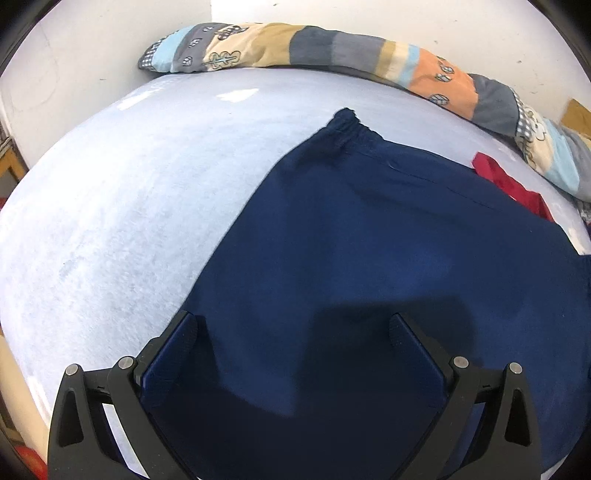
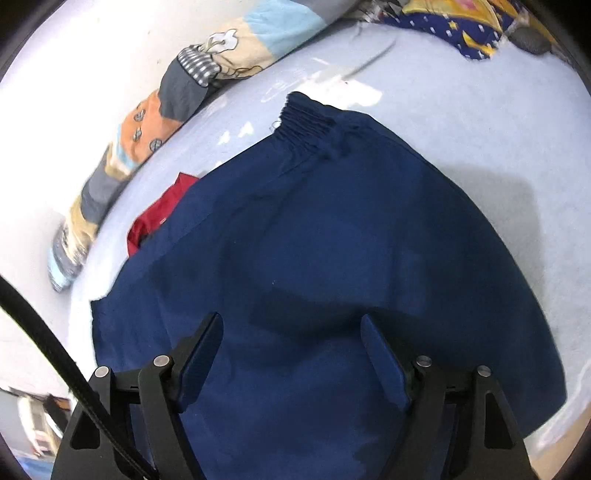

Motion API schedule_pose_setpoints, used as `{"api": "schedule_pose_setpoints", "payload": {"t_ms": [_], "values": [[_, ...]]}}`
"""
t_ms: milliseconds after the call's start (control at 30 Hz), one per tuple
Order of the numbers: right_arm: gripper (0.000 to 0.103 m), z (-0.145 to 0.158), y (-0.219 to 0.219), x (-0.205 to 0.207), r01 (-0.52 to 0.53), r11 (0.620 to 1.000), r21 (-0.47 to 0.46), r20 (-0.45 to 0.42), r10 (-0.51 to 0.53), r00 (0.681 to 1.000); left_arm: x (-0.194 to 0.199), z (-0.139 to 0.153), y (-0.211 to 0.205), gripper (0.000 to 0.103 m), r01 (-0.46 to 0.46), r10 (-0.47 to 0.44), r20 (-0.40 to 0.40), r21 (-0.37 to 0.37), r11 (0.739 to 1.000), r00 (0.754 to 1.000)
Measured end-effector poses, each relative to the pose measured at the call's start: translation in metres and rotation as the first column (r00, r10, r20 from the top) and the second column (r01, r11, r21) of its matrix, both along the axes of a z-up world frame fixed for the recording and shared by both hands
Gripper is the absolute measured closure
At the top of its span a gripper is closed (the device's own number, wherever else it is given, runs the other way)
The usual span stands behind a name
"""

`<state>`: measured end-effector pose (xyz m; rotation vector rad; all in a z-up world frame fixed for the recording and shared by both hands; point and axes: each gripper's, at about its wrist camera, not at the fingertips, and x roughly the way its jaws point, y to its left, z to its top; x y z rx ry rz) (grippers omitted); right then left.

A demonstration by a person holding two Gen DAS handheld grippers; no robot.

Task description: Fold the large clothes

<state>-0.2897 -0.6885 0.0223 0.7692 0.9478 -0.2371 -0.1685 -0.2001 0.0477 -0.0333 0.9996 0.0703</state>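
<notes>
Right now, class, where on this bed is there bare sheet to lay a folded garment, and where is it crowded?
Bare light-blue sheet lies between the navy garment's left edge, the patchwork bolster and the wall. Another patch runs from the elastic waistband to the star-print cloth. It is crowded where the red garment is wedged between navy fabric and bolster.

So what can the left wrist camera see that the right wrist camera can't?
Only the left wrist view shows the left gripper, open, and a wooden frame at its left edge. Only the right wrist view shows the right gripper, open, a black cable and a blue-and-yellow cloth. Both show the navy garment, red cloth, patchwork quilt and pale blue bed.
</notes>
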Motion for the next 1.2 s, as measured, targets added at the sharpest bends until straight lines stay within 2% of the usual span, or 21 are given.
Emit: {"api": "schedule_pose_setpoints", "payload": {"t_ms": [67, 133, 267, 367, 467, 500, 567, 633, 733, 833, 900, 967, 1000, 1033, 1133, 1200], "values": [[0.022, 0.006, 0.006, 0.003, -0.020, 0.999, -0.032, -0.017, 0.020, 1.000, -0.002, 0.004, -0.002, 0.000, 0.001, -0.001, 0.001, 0.013, 1.000, 1.000], [0.022, 0.018, 0.015, 0.000, -0.032, 0.998, -0.060, 0.028, 0.033, 0.999, -0.007, 0.011, -0.002, 0.000, 0.004, -0.004, 0.027, -0.003, 1.000, 1.000], [0.022, 0.027, 0.061, 0.008, -0.170, 0.969, -0.179, 0.028, 0.178, 0.984, -0.007, 0.013, 0.001, 0.000, -0.004, 0.004, 0.034, 0.005, 1.000, 0.999], [0.022, 0.006, 0.089, 0.018, -0.289, 0.948, -0.131, -0.028, 0.288, 0.957, 0.000, 0.002, 0.010, 0.000, -0.022, 0.022, -0.009, 0.009, 1.000, 1.000], [0.021, -0.006, 0.087, 0.025, -0.310, 0.948, -0.070, -0.052, 0.307, 0.950, 0.004, -0.004, 0.014, 0.000, 0.003, -0.003, -0.034, -0.011, 1.000, 0.999], [0.021, -0.003, 0.082, 0.025, -0.303, 0.952, -0.042, -0.045, 0.301, 0.952, 0.004, -0.001, 0.015, 0.000, 0.007, -0.008, -0.043, -0.015, 1.000, 0.999], [0.021, 0.013, 0.058, 0.016, -0.268, 0.963, 0.028, 0.036, 0.267, 0.963, 0.005, 0.004, 0.022, 0.000, 0.000, -0.003, -0.044, -0.055, 0.999, 0.999], [0.021, 0.035, 0.025, 0.004, -0.202, 0.979, 0.024, 0.101, 0.198, 0.975, 0.003, 0.008, 0.032, 0.000, -0.021, 0.018, -0.037, -0.068, 0.997, 0.999], [0.021, 0.053, -0.040, -0.026, -0.062, 0.998, 0.006, 0.142, 0.061, 0.988, 0.006, 0.003, 0.050, 0.000, -0.057, 0.051, -0.071, -0.088, 0.994, 0.996], [0.021, 0.041, -0.094, -0.056, 0.027, 0.997, 0.078, 0.127, -0.037, 0.991, 0.006, -0.003, 0.059, 0.000, -0.069, 0.056, -0.100, -0.129, 0.989, 0.993], [0.021, 0.026, -0.115, -0.069, 0.057, 0.991, 0.119, 0.091, -0.068, 0.994, 0.005, 0.001, 0.054, 0.000, -0.046, 0.035, -0.094, -0.108, 0.993, 0.995], [0.024, 0.006, -0.123, -0.083, 0.046, 0.983, 0.179, 0.059, -0.058, 0.997, 0.003, 0.008, 0.046, 0.000, -0.011, 0.003, -0.061, -0.128, 0.992, 0.998], [0.031, -0.002, -0.124, -0.087, 0.033, 0.977, 0.211, 0.050, -0.045, 0.998, 0.001, 0.012, 0.038, 0.000, 0.017, -0.024, -0.045, -0.149, 0.989, 0.999], [0.033, -0.007, -0.126, -0.088, 0.025, 0.971, 0.236, 0.042, -0.036, 0.998, 0.000, 0.015, 0.032, 0.000, 0.039, -0.045, -0.038, -0.153, 0.987, 0.998], [0.035, -0.019, -0.117, -0.091, -0.001, 0.960, 0.280, 0.039, -0.011, 0.999, -0.007, 0.019, 0.005, 0.000, 0.112, -0.115, -0.023, -0.095, 0.989, 0.993], [0.035, -0.026, -0.110, -0.092, -0.016, 0.949, 0.314, 0.042, 0.003, 0.999, -0.009, 0.019, -0.002, 0.000, 0.129, -0.130, -0.013, -0.061, 0.990, 0.991]]}}
